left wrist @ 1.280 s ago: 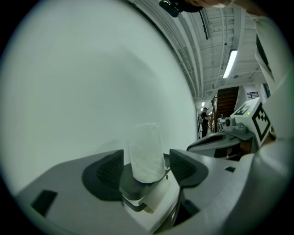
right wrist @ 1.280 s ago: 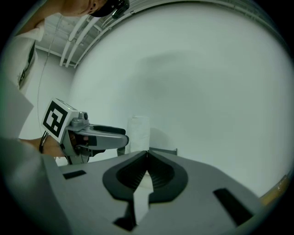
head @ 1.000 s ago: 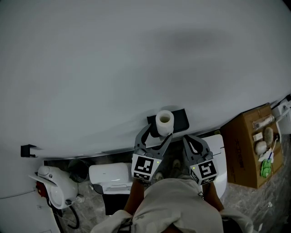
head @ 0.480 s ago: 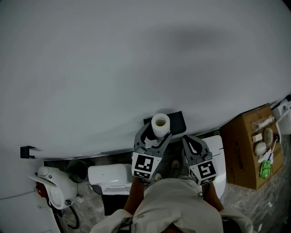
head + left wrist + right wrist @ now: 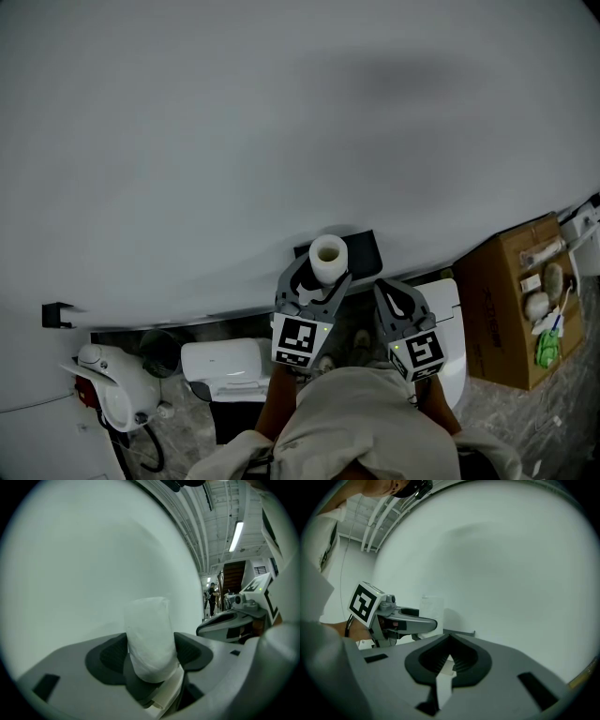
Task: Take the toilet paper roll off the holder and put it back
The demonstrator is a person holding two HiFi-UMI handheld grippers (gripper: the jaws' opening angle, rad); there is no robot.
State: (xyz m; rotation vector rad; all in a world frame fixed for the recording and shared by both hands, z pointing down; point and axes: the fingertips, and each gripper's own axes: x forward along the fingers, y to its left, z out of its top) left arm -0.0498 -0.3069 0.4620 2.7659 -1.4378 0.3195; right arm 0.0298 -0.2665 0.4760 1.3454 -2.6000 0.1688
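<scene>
The left tongs [image 5: 151, 652], jaws just closing in, grip the upright roll [image 5: 328, 255] at the left edge of the holder [image 5: 366, 251] close to the wall [image 5: 281, 141], open room above; the right tongs [image 5: 449, 639], jaws together and empty, alone see the holder's edge side-on.

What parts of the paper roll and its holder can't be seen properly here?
- Holder: head view, its left part sits behind the toilet paper roll, so any peg is hidden.
- Roll's lower end: left gripper view, buried between the left gripper's jaws, which have just been closing on it.
- Cardboard box contents: head view, too small to name.
</scene>
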